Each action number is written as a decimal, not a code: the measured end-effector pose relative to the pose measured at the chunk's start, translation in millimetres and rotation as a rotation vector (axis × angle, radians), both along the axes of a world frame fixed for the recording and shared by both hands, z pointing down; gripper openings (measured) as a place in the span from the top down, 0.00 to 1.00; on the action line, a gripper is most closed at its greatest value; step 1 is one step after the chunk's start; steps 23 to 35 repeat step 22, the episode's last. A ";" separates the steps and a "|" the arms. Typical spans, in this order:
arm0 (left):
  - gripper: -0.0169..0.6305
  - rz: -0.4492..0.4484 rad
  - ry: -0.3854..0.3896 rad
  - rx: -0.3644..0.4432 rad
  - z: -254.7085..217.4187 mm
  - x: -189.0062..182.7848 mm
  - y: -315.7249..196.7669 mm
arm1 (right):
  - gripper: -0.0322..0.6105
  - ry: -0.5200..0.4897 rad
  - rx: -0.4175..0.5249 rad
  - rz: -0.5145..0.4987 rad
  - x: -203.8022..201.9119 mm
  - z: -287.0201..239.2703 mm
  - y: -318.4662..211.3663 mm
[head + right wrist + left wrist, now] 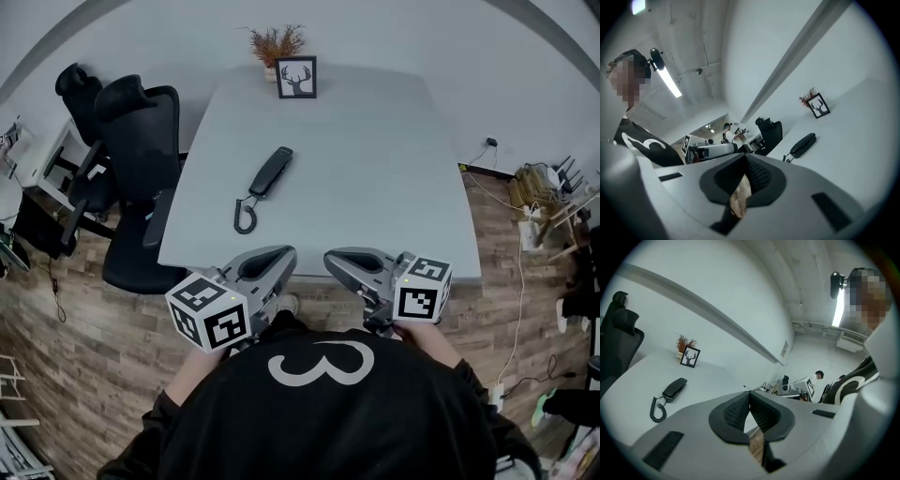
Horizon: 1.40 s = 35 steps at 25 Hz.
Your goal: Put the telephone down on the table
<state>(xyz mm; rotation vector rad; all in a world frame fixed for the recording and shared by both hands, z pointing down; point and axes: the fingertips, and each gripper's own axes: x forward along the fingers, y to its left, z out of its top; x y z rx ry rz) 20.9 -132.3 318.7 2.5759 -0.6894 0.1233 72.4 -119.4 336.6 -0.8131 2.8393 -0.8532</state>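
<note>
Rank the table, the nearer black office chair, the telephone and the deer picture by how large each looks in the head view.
1. table
2. nearer black office chair
3. telephone and deer picture: about alike. The picture stands farther from the camera, so I leave them unranked.

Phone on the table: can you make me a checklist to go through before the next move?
1. Phone lying flat on the table: ok.
2. Cord all on the table, not hanging off: ok.
3. Left gripper shut and empty: ok.
4. Right gripper shut and empty: ok.
5. Both grippers well back from the phone, at the near edge: ok.
6. Frame upright at the far edge: ok.
</note>
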 end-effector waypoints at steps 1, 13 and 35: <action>0.95 0.003 -0.001 -0.002 0.8 0.8 0.3 | 0.94 -0.004 -0.005 0.001 0.4 1.3 0.4; 0.95 0.017 -0.050 0.026 1.2 8.3 -9.7 | 0.94 -0.020 -0.006 0.035 8.1 -2.6 -8.2; 0.95 0.017 -0.048 0.019 2.4 15.2 -6.0 | 0.94 -0.017 -0.005 0.039 15.2 -3.3 -3.1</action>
